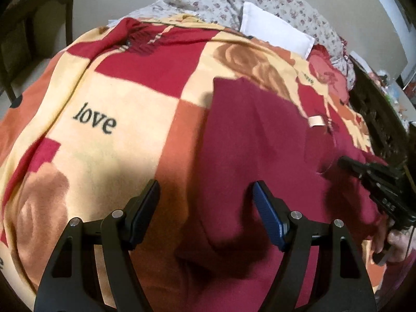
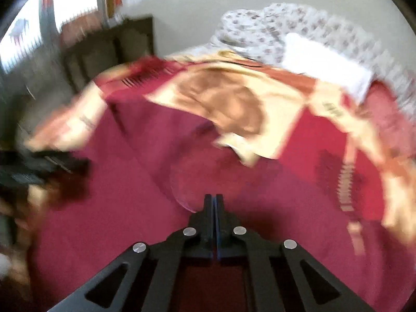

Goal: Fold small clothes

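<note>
A maroon garment (image 1: 249, 135) lies spread on a red, cream and orange blanket (image 1: 117, 98) printed with "love"; a cream label (image 1: 316, 121) shows near its neck. My left gripper (image 1: 205, 192) is open, empty, above the garment's left edge. My right gripper (image 1: 345, 162) shows at the right edge of the left wrist view, over the garment's right side. In the blurred right wrist view the right gripper (image 2: 213, 197) is shut, tips over the maroon garment (image 2: 130, 195); whether it pinches cloth is unclear. The left gripper (image 2: 39, 166) shows there at left.
A floral pillow (image 1: 234, 2) and a white folded cloth (image 1: 275, 33) lie at the far end of the bed. A dark wooden chair (image 1: 33, 33) stands at left. A dark carved bed frame (image 1: 377, 119) runs along the right. A window (image 2: 28, 33) is at upper left.
</note>
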The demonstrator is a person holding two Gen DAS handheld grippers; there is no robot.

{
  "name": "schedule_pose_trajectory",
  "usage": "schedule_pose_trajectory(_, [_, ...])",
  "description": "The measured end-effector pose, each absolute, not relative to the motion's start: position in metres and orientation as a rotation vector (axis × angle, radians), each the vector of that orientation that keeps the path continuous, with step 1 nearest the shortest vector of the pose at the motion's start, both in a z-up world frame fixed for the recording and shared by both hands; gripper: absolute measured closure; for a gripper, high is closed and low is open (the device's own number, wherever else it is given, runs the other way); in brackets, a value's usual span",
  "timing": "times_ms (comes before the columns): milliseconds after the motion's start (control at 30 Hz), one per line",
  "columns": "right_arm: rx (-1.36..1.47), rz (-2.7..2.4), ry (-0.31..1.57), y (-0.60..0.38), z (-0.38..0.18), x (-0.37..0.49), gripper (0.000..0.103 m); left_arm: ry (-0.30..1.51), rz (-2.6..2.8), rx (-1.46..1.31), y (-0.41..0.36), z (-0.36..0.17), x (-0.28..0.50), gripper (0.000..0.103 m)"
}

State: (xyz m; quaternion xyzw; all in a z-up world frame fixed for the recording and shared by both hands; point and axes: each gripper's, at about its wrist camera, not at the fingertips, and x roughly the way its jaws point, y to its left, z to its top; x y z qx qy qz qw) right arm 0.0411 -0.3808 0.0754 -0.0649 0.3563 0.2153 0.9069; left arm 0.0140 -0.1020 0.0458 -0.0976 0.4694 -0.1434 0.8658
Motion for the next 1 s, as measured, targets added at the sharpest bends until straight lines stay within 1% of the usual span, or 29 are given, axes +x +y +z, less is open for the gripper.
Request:
schedule_pose_trajectory(33, [-0.093, 0.502, 0.775, -0.377, 0.073, 0.043, 0.101, 0.972, -0.303, -0.2, -0.101, 0.049, 0.012, 0.029])
schedule_pose_trajectory(67, [-0.098, 0.523, 0.806, -0.372, 0.07, 0.044, 0.095, 0.965, -0.304, -0.197, -0.101, 0.05, 0.011, 0.029])
schedule_pose_trajectory(100, [-0.137, 0.533, 0.829, -0.363, 0.065, 0.046, 0.079, 0.969, -0.305, -0.196, -0.1, 0.05, 0.011, 0.029])
schedule_pose_trajectory(167, [-0.195, 0.509, 0.816, -0.351, 0.058, 0.047, 0.053, 0.984, -0.315, -0.202, -0.1, 0.048, 0.01, 0.029])
schedule_pose_trajectory(267, [-0.178, 0.551, 0.843, -0.341, 0.046, 0.061, 0.053, 1.007, -0.316, -0.195, -0.098, 0.044, 0.008, 0.029])
schedule_pose_trajectory(333, [-0.241, 0.571, 0.851, -0.33, 0.037, 0.064, 0.053, 1.012, -0.314, -0.186, -0.097, 0.043, 0.006, 0.029])
schedule_pose_trajectory(367, [-0.283, 0.561, 0.837, -0.325, 0.036, 0.063, 0.056, 1.012, -0.311, -0.183, -0.095, 0.043, 0.005, 0.029])
schedule_pose_trajectory(400, [-0.345, 0.533, 0.814, -0.319, 0.035, 0.06, 0.077, 1.012, -0.306, -0.181, -0.093, 0.043, 0.005, 0.029])
schedule_pose_trajectory(433, [-0.373, 0.524, 0.805, -0.316, 0.036, 0.06, 0.088, 1.01, -0.3, -0.183, -0.091, 0.043, 0.005, 0.029])
schedule_pose_trajectory(467, [-0.399, 0.52, 0.783, -0.31, 0.039, 0.057, 0.094, 1.007, -0.295, -0.192, -0.088, 0.043, 0.006, 0.029])
schedule_pose_trajectory(500, [-0.416, 0.51, 0.762, -0.308, 0.042, 0.056, 0.096, 1.005, -0.291, -0.205, -0.085, 0.044, 0.007, 0.029])
schedule_pose_trajectory(700, [-0.426, 0.435, 0.682, -0.284, 0.06, 0.074, 0.097, 0.951, -0.284, -0.267, -0.083, 0.059, 0.009, 0.029])
schedule_pose_trajectory(867, [-0.256, 0.457, 0.772, -0.296, 0.055, 0.084, 0.096, 0.943, -0.329, -0.208, -0.1, 0.066, 0.006, 0.029])
schedule_pose_trajectory(900, [-0.218, 0.455, 0.767, -0.305, 0.061, 0.078, 0.092, 0.942, -0.338, -0.193, -0.104, 0.066, 0.006, 0.029])
schedule_pose_trajectory(933, [-0.18, 0.425, 0.735, -0.321, 0.071, 0.062, 0.089, 0.942, -0.342, -0.184, -0.105, 0.066, 0.007, 0.029])
schedule_pose_trajectory(967, [-0.16, 0.4, 0.717, -0.333, 0.076, 0.051, 0.079, 0.944, -0.348, -0.172, -0.109, 0.065, 0.007, 0.029])
schedule_pose_trajectory(1000, [-0.133, 0.38, 0.711, -0.347, 0.08, 0.037, 0.067, 0.949, -0.354, -0.165, -0.111, 0.063, 0.007, 0.029])
